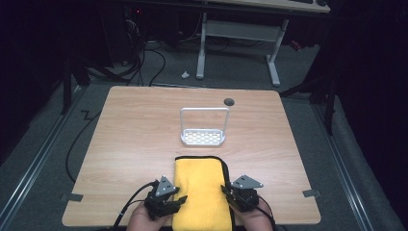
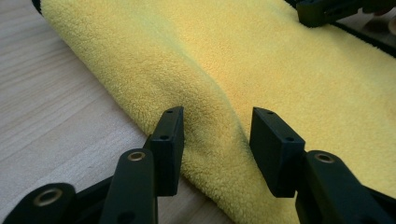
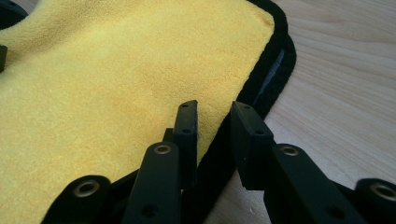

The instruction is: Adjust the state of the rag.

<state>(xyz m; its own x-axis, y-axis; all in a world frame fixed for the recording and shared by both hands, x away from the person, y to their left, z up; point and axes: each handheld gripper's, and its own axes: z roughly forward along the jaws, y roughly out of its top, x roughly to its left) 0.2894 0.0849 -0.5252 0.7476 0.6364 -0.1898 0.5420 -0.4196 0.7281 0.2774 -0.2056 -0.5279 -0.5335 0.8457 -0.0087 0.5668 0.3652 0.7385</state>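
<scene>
A folded yellow towel with black trim lies at the table's near edge, between my two grippers. My left gripper is at its left side. In the left gripper view its jaws stand apart astride the towel's rounded folded edge, and the pads do not squeeze it. My right gripper is at the towel's right side. In the right gripper view its jaws straddle the black-trimmed edge, one pad over the yellow pile and one outside the trim, with a gap showing.
A white wire rack with a tall loop handle stands on the wooden table just beyond the towel. A round cable hole sits near the far edge. A white desk frame stands on the floor beyond.
</scene>
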